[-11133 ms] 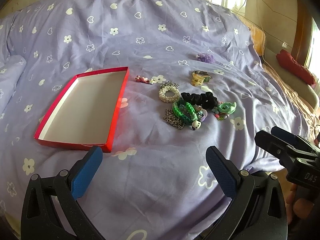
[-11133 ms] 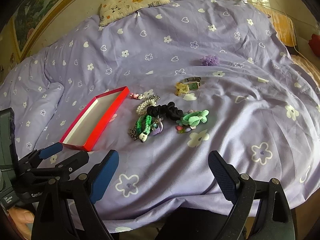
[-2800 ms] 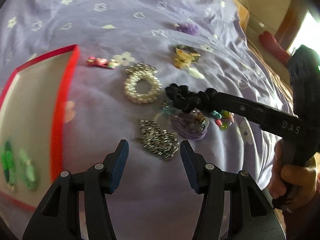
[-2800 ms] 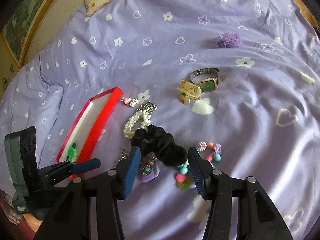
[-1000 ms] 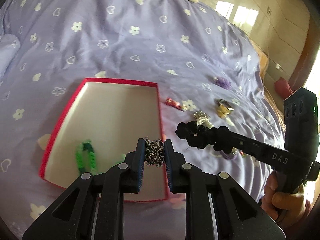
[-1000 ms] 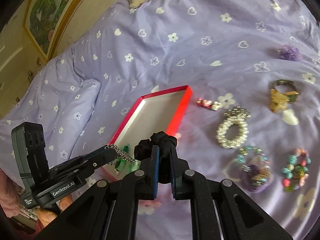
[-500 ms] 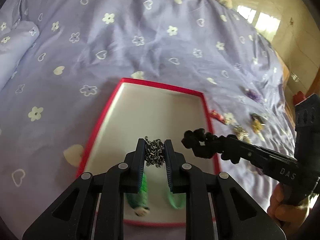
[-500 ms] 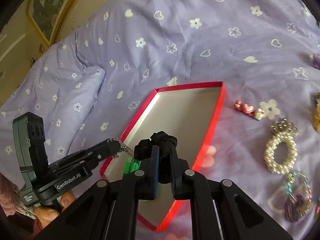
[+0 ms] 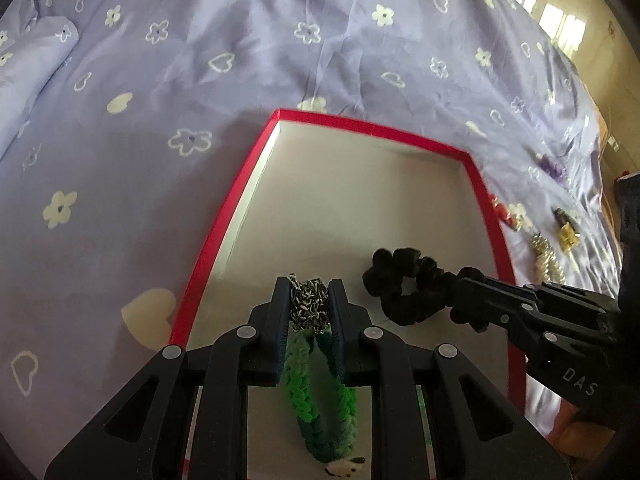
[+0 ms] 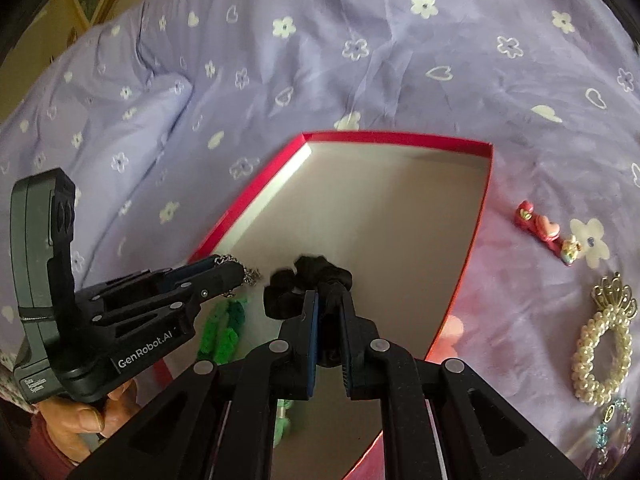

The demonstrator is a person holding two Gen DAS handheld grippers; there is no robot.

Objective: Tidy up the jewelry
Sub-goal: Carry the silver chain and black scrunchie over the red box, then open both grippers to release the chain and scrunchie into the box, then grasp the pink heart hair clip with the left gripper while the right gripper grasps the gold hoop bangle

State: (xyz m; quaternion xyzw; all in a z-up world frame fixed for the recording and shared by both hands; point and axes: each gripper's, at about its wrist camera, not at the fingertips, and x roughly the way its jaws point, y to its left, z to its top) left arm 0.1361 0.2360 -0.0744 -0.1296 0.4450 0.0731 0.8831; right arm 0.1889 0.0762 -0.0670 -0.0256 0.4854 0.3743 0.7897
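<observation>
A red-rimmed box [image 9: 372,131] [image 10: 392,138] with a white floor lies on the purple bedspread. My left gripper [image 9: 309,300] [image 10: 234,270] is shut on a silver chain [image 9: 307,304] [image 10: 250,274] and holds it over the box's near left part. A green braided bracelet [image 9: 320,396] [image 10: 224,328] lies in the box under it. My right gripper [image 10: 329,308] [image 9: 460,284] is shut on a black scrunchie [image 10: 308,280] [image 9: 404,284] over the box, just right of the left gripper.
Outside the box to the right lie a red heart clip [image 10: 540,226] [image 9: 502,212], a pearl bracelet [image 10: 600,354] [image 9: 546,254], a beaded bracelet [image 10: 612,424], a yellow clip with a watch [image 9: 566,228] and a purple flower [image 9: 552,166]. A pillow [image 10: 100,120] lies at the left.
Both grippers have moved further over the box and lower, each still holding its item. The box now fills more of both views.
</observation>
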